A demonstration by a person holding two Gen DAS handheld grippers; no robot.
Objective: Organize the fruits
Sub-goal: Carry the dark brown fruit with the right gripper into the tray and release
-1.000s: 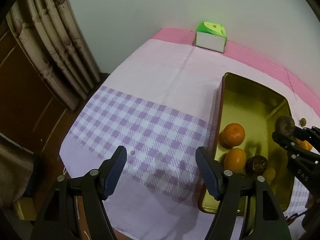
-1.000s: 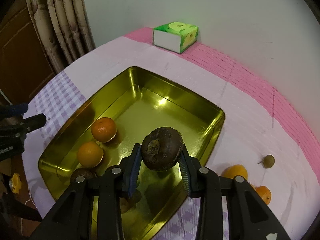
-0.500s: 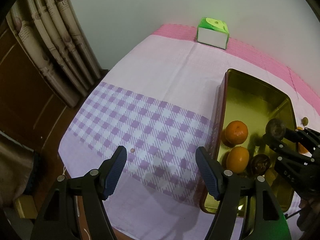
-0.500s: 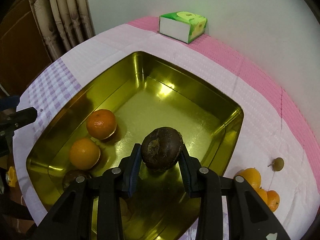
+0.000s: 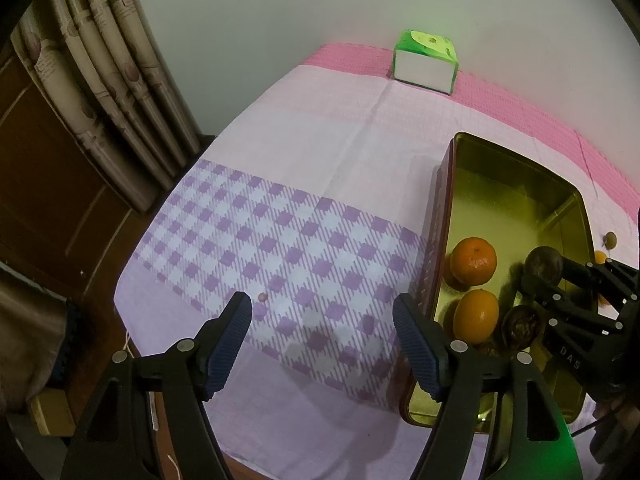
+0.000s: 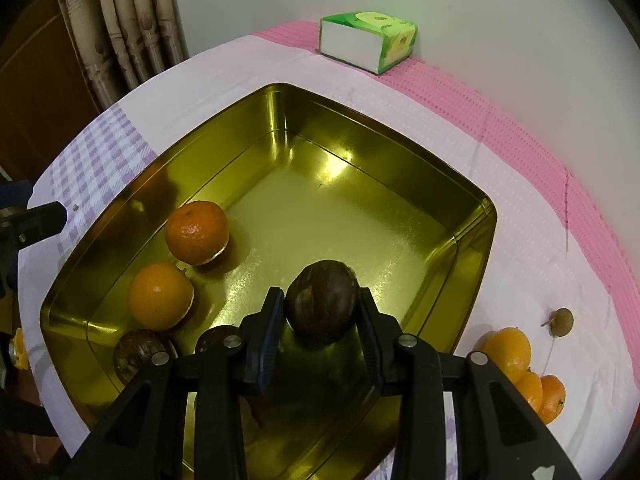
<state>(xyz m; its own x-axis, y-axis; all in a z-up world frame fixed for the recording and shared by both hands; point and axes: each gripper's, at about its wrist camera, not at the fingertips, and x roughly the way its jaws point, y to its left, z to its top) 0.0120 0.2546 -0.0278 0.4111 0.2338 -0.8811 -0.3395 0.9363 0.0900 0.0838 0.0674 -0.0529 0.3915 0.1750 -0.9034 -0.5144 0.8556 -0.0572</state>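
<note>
Now the right gripper (image 6: 320, 312) had come well down into the gold tin (image 6: 472, 216): half a second before, it held the dark brown fruit (image 6: 322, 302) higher over the tin's middle, and here the fruit sat low, near the tin's floor, between the fingers (image 6: 267, 332). They were clamped on it, both pads touching its sides. I could not tell whether it rested on the floor yet. I judged the step to be the set-down, with release the only thing left for this piece.

My left gripper (image 5: 322, 344) had not moved; its fingers (image 5: 230, 340) stood spread wide with nothing between them, hanging over the checked cloth on the desk (image 5: 280, 240), just left of the tin.

Counting inside the tin: two oranges (image 6: 197, 232) by the left wall, one behind the other, and two dark fruits (image 6: 138, 354) in the near left corner, one partly hidden by my gripper. The held fruit would make five.

Outside, on the desk to the right of the tin, lay a cluster of three orange fruits (image 6: 508, 350), as best I could tell, and one small brown fruit (image 6: 562, 321) just beyond them. One green tissue box (image 6: 366, 42) stood at the far edge.
</note>
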